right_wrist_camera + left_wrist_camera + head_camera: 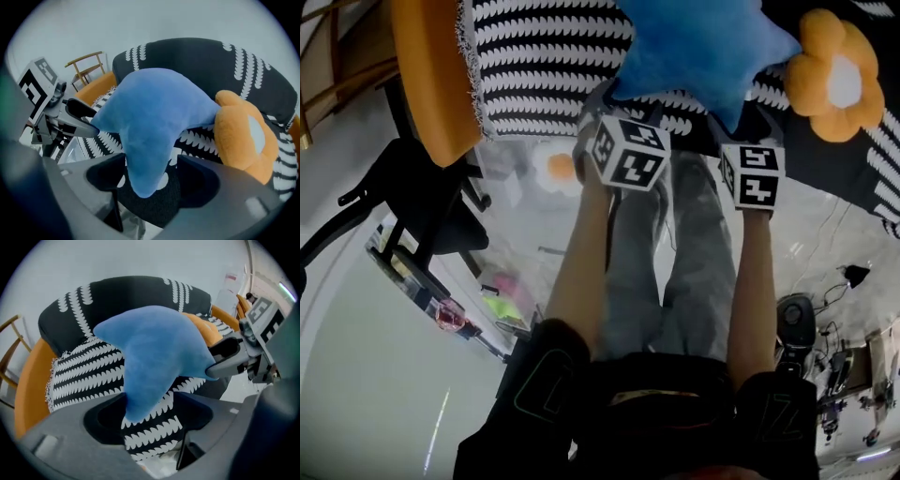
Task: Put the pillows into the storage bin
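A blue star-shaped pillow (pixel 694 47) lies on a black-and-white patterned sofa (pixel 544 66). An orange flower pillow (pixel 834 80) rests beside it at the right. My left gripper (pixel 623 112) is at the star's lower left point and my right gripper (pixel 739 131) at its lower right point. In the left gripper view one point of the blue pillow (pixel 154 348) hangs between the open jaws of the left gripper (pixel 147 420), and the pads do not press it. In the right gripper view another point of the pillow (pixel 154 112) sits loosely inside the right gripper (pixel 152 180), beside the orange pillow (pixel 243 136).
A clear plastic bin (pixel 520 192) stands in front of the sofa, with something orange and white (pixel 561 167) seen through it. An orange throw (pixel 436 75) covers the sofa's left end. A black frame (pixel 422 211) stands at the left. A wooden chair (pixel 86 65) is behind.
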`<state>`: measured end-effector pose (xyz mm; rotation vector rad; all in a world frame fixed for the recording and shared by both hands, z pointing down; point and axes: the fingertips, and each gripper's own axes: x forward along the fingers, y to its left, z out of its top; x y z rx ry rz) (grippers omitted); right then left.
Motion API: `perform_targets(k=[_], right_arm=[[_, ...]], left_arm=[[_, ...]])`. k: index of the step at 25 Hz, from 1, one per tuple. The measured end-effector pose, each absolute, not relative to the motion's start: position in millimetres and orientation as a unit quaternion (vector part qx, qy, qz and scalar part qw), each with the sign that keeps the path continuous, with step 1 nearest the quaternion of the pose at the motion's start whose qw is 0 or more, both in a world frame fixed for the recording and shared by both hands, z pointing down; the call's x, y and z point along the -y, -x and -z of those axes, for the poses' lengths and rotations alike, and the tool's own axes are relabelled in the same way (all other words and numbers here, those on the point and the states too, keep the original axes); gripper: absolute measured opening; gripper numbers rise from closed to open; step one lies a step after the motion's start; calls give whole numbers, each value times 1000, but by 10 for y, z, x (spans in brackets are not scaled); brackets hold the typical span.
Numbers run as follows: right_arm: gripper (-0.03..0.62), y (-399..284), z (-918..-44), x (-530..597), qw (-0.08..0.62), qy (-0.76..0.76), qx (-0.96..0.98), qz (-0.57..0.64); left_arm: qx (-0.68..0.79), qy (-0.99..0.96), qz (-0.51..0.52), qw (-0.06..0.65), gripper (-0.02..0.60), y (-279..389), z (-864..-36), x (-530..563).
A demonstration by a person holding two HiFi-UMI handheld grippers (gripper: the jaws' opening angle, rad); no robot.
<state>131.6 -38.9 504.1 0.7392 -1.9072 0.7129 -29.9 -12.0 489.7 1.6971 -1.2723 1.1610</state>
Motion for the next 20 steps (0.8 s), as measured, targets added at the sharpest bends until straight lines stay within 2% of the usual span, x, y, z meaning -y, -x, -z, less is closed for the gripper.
perform_targets(k=[5,8,16,20], right_arm=[[417,-1177,-5315,412,484,-229,782,-320],[439,-1100,-5388,348,482,-185,786,-341],[439,-973,-5520,190,475,-168,776,-380],[437,-883,-5497,191,462,-184,772,-397]], left_arm=[[448,-638,-506,369,348,312,-5237,119],[430,-630,-531,369,354,354,-5355,125],[385,-660,-563,314,377,461,-5467,263],[353,-675,-565,319,371,350,-5572,255]])
